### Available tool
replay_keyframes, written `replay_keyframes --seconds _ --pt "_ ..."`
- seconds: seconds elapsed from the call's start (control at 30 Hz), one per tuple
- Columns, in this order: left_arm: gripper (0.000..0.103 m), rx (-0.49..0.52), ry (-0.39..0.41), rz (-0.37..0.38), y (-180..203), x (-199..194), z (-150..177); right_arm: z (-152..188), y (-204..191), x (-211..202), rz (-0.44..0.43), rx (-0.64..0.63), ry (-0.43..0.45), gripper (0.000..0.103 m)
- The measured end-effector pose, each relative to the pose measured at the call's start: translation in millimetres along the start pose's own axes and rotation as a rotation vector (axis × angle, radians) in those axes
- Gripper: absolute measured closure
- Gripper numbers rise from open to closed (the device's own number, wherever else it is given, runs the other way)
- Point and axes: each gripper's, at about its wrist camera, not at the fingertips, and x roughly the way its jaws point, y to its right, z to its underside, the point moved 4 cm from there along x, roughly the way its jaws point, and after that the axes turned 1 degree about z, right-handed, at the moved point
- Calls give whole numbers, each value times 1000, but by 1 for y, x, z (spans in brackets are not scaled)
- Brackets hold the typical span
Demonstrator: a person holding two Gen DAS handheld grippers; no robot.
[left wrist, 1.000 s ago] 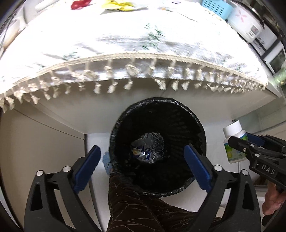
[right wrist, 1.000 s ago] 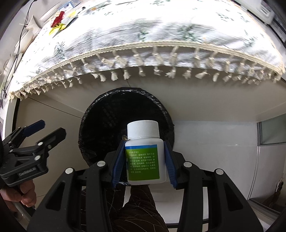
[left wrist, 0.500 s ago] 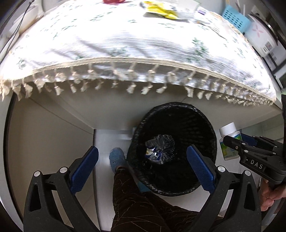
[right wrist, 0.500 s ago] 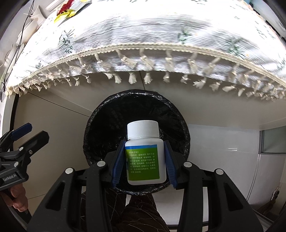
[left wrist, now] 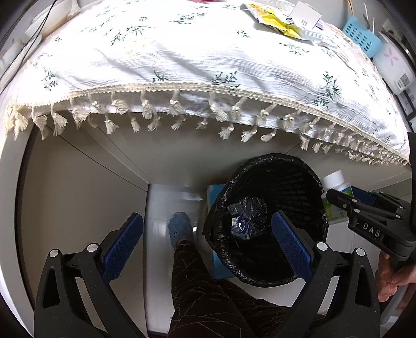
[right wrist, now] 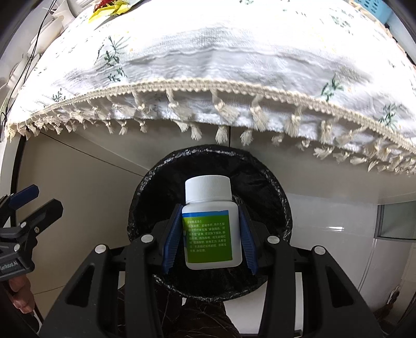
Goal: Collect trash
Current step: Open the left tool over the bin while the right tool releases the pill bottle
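1. Bottle, white with a green label and a ribbed white cap, sits clamped between the blue pads of my right gripper; both pads press flat on its sides and the grip looks no looser than it was a second ago.

2. Since then I have carried it inward over the bin: a second ago the bottle's base hung over the near rim, and now the whole bottle reads against the black liner, close to the middle of the opening. The left wrist view agrees, showing the bottle at the bin's right rim.

3. My left gripper is wide open and holds nothing. It has slid away to the left, so the bin that was centred between its pads now lies to the right in its view.

4. Inside the bin lies one crumpled dark bag with a shiny scrap; nothing else shows.

5. Further out, the fringed tablecloth overhangs the bin, and a yellow wrapper waits on the table.

6. My reading: the bottle is placed for a drop, and releasing the pads should land it in the liner. The wrapper looks like the next pickup.
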Motion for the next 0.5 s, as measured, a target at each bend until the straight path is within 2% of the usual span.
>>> replay_keyframes --seconds 0.1,0.5 --pt "6 1 1 1 1 2 -1 -4 -1 -1 -5 6 7 59" --pt "6 10 12 4 6 -5 -7 -14 12 -35 13 37 66 31"
